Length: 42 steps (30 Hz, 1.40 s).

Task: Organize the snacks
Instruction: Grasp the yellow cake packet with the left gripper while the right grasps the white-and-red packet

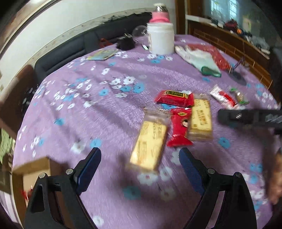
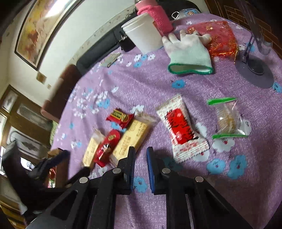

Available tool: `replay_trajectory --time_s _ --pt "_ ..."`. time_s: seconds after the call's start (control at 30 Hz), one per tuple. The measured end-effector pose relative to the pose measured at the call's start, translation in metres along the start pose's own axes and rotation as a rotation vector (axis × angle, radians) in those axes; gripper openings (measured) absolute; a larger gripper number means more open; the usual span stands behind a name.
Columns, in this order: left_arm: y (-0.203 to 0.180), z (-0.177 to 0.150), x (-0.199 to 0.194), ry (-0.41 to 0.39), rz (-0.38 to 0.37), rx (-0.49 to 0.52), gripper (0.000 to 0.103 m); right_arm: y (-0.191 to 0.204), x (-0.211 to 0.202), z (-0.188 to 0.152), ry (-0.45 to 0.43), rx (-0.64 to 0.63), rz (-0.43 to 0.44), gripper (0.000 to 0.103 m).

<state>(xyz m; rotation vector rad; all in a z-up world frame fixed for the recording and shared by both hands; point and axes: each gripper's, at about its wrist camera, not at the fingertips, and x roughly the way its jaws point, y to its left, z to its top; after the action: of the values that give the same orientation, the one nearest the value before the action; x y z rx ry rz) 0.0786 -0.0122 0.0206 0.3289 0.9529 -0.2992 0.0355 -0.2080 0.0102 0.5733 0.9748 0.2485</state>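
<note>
On the purple flowered cloth (image 1: 105, 114) lie two tan biscuit packets (image 1: 149, 142) (image 1: 201, 121), with a small red packet (image 1: 179, 128) between them and a wider red packet (image 1: 174, 98) behind. My left gripper (image 1: 140, 153) is open wide just above the nearer tan packet, touching nothing. In the right wrist view, a white-and-red packet (image 2: 181, 128) and a clear sweet with green ends (image 2: 227, 118) lie further right. My right gripper (image 2: 141, 151) is shut on nothing, over bare cloth between the tan packet (image 2: 132, 135) and the white-and-red one.
A white jar (image 1: 161, 38), a pink-sleeved bottle (image 1: 159, 15), a white glove (image 2: 188, 51) and a red bag (image 2: 218, 37) stand at the back. A stand's round base (image 2: 255, 72) sits back right. A cardboard box (image 1: 33, 169) is beside the table's left edge.
</note>
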Motion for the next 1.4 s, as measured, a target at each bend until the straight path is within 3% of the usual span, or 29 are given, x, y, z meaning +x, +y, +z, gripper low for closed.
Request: replay_trajectory --time_s 0.1,0.17,0.2,0.23,0.27,0.3,0.37,0.43,0.57,0.83,0.87,0.9,0.93,0.97,1.13,1.23,1.4 --pt "-0.002 0.004 0.016 0.026 -0.028 0.013 0.089 0.0 -0.007 0.001 -0.028 -0.009 0.039 0.014" --pt "-0.003 0.003 0.022 0.032 -0.07 -0.017 0.077 0.0 -0.015 0.004 -0.05 -0.008 0.076 0.015" --pt "-0.002 0.002 0.019 0.032 -0.117 -0.038 0.058 -0.001 -0.026 0.007 -0.08 -0.009 0.097 0.017" --pt "-0.002 0.003 0.016 0.028 -0.094 -0.042 0.033 -0.004 -0.037 0.011 -0.118 -0.007 0.106 0.02" --pt "-0.002 0.003 0.015 0.036 -0.096 -0.046 0.032 -0.009 -0.05 0.016 -0.166 0.001 0.097 0.034" --pt "-0.001 0.003 0.015 0.041 -0.102 -0.055 0.032 -0.014 -0.06 0.018 -0.209 0.01 0.07 0.06" --pt "0.0 -0.001 0.01 0.04 -0.106 -0.074 0.032 -0.026 -0.076 0.022 -0.283 0.029 -0.021 0.086" --pt "0.0 -0.005 0.003 0.032 -0.12 -0.087 0.032 -0.038 -0.078 0.026 -0.28 0.037 -0.078 0.086" --pt "0.001 -0.012 -0.013 0.01 -0.15 -0.12 0.032 -0.039 -0.051 0.03 -0.181 0.005 -0.115 0.084" --pt "0.005 -0.029 -0.049 -0.041 -0.201 -0.178 0.032 0.013 -0.01 0.013 -0.173 -0.332 -0.302 0.072" --pt "0.006 -0.034 -0.056 -0.049 -0.208 -0.193 0.032 0.014 -0.007 0.011 -0.177 -0.352 -0.328 0.065" --pt "0.007 -0.037 -0.061 -0.054 -0.215 -0.205 0.032 0.016 -0.003 0.009 -0.162 -0.374 -0.34 0.045" --pt "0.008 -0.041 -0.067 -0.06 -0.219 -0.215 0.032 0.015 0.004 0.009 -0.121 -0.372 -0.322 0.034" --pt "0.01 -0.044 -0.071 -0.065 -0.218 -0.222 0.032 0.017 0.007 0.003 -0.099 -0.378 -0.329 0.03" --pt "0.022 -0.073 -0.109 -0.125 -0.179 -0.276 0.032 0.013 0.008 0.0 -0.077 -0.371 -0.334 0.028" --pt "0.039 -0.093 -0.128 -0.153 -0.177 -0.339 0.032 0.004 -0.004 0.004 -0.088 -0.276 -0.231 0.027" --pt "0.08 -0.144 -0.155 -0.172 -0.088 -0.471 0.033 0.014 -0.026 0.003 -0.171 -0.238 -0.157 0.027"
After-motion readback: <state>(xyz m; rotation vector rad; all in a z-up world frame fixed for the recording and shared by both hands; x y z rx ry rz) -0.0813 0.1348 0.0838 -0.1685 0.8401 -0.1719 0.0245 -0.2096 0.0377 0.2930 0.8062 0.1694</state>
